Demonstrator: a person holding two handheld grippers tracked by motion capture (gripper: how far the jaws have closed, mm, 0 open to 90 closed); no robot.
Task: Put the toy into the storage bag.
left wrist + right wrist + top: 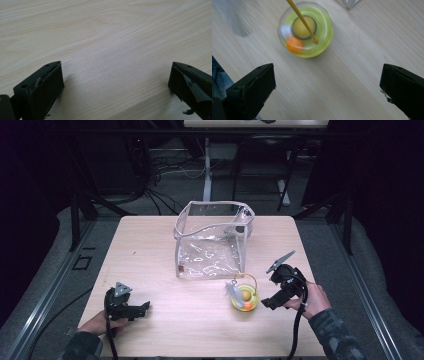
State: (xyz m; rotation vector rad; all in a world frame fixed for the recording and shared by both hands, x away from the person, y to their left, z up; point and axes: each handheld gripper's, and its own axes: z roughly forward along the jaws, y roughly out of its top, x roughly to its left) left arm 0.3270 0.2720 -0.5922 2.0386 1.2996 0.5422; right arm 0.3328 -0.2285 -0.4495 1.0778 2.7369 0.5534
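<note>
A small yellow toy (pixel 244 297) with a thin gold ring handle is sitting on the counter (pixel 165 245), just in front of the near right corner of a clear plastic bag (pixel 212 240). In the right gripper view the toy (pixel 305 28) is showing as a round, see-through yellow shell with a yellow ball, an orange ball and something white inside; the handle is crossing over its top. It is standing free, touched by nothing.

The right hand-held gripper (pixel 272 301) is hovering just to the right of the toy, its jaws spread wide with nothing between them. Its own camera is looking down on the toy past both jaws (pixel 328 87), which suggests it is either lining up for a grasp or drawing off after setting the toy down; the pictures do not settle which.

The left hand-held gripper (pixel 140 309) is resting low near the front left of the counter, well apart from the toy and the bag. Its jaws (pixel 116 86) are also standing wide apart over bare wood, so it seems to be waiting out of the way.

The bag is standing upright with its top gaping open, probably so that the toy can pass through the mouth without a second hand holding it.
</note>
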